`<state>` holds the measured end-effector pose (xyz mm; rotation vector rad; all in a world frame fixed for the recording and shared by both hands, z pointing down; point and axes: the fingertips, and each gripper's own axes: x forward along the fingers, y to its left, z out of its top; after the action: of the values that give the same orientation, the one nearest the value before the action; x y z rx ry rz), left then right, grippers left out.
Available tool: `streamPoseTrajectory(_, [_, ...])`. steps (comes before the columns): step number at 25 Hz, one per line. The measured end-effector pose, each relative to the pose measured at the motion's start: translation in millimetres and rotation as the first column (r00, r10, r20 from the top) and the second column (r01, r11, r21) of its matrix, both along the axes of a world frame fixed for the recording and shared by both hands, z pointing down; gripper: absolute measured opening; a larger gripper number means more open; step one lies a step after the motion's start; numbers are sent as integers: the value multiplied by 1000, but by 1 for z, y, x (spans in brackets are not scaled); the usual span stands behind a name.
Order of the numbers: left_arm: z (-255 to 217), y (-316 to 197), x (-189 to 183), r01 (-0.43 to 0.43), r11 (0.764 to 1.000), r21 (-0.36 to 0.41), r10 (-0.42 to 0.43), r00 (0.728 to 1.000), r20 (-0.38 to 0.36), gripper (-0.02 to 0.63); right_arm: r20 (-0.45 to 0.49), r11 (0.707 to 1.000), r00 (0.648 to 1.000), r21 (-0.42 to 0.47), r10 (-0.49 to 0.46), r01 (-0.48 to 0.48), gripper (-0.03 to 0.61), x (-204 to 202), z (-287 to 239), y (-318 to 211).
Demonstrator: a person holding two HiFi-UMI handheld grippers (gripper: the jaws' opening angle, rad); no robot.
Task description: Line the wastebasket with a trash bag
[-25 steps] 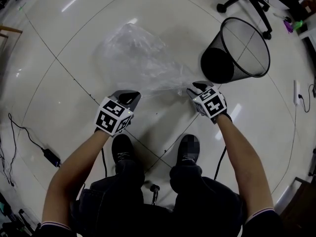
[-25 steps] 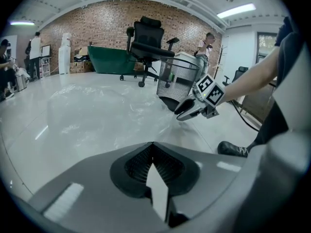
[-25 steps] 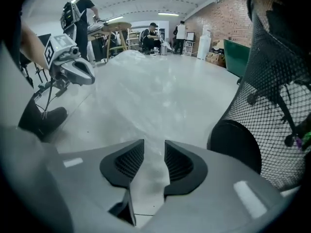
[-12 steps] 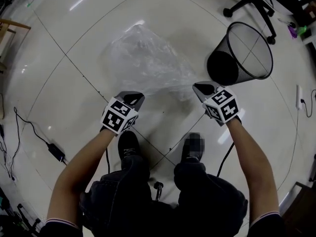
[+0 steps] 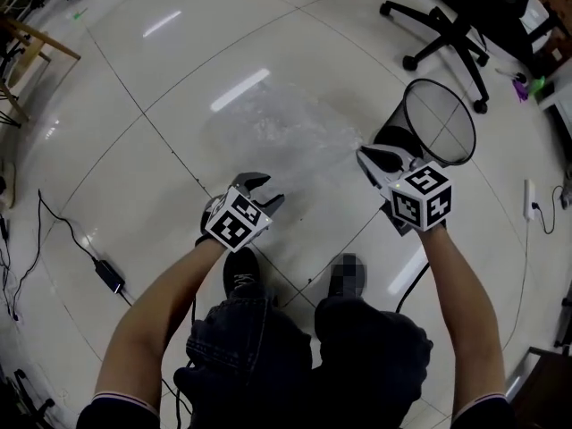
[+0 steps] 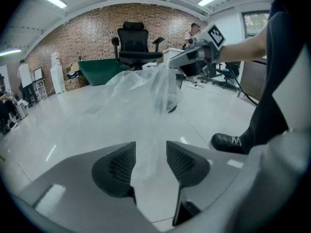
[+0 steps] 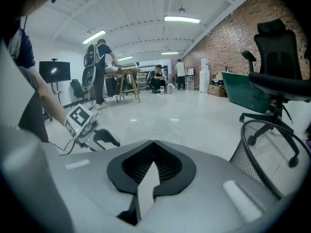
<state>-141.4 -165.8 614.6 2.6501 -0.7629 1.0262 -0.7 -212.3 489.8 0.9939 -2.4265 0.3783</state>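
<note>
The clear trash bag (image 5: pixel 277 132) lies spread on the glossy floor, with one corner lifted. My right gripper (image 5: pixel 364 155) is shut on that raised corner; the left gripper view shows it holding the film (image 6: pixel 146 91) up. In its own view the right gripper (image 7: pixel 154 152) has its pads pressed together. My left gripper (image 5: pixel 265 189) has just been opening. A strand of the bag runs between the parted pads of the left gripper (image 6: pixel 150 147), which do not press on it. The black mesh wastebasket (image 5: pixel 393 139) stands just right of my right gripper.
A black office chair (image 5: pixel 447 34) stands behind the wastebasket (image 7: pixel 262 154). A cable with a power adapter (image 5: pixel 109 277) lies on the floor at the left, wooden furniture legs (image 5: pixel 36 38) at the top left. The person's shoes (image 5: pixel 239 280) are below the grippers. People stand far off.
My right gripper has closed on the bag's edge and risen, pulling the film up off the floor. My left gripper's jaws have gone from closed to parted and it rose slightly.
</note>
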Motion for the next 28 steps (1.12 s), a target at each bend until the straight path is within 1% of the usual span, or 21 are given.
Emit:
streamPoseTrajectory(4, [-20,5,26,-70,996,54,70,998,-4,199,42,998,999,60,-11,9,2,-16,-47,-1])
streamPoseTrajectory(6, [-27,5,38,-88,993,73,88,996,0,199,56,996,998,92,-20,14,2,-21,-69,0])
streamPoseTrajectory(10, [-37,2,51,-76,992,97,76,997,1,199,100,988,995,157,-26,10,2,-28,-118,3])
streamPoseTrajectory(12, [-50,-3,52,-59,990,127,61,998,-13,183,106,982,994,190,-25,4,2,-27,-140,6])
streamPoseTrajectory(13, [-58,-5,51,-49,989,143,53,998,-27,166,104,979,994,205,-22,0,2,-25,-149,8])
streamPoseTrajectory(15, [-78,-7,46,-42,985,169,51,997,-53,48,106,974,994,228,-6,-19,2,-18,-164,13])
streamPoseTrajectory(16, [-86,-6,44,-47,983,176,59,996,-66,14,111,971,994,236,6,-33,2,-14,-171,16])
streamPoseTrajectory(19, [-113,0,42,-80,979,188,99,991,-93,12,122,963,992,260,39,-70,2,-1,-190,25])
streamPoseTrajectory(22, [-150,1,42,-104,965,240,130,987,-96,12,113,949,991,300,68,-99,2,12,-214,33])
streamPoseTrajectory(25, [-193,2,37,-105,951,291,135,987,-86,12,121,930,986,337,111,-146,2,31,-236,43])
streamPoseTrajectory(28, [-234,1,30,-88,938,334,124,988,-88,12,135,913,980,363,149,-189,2,48,-253,56])
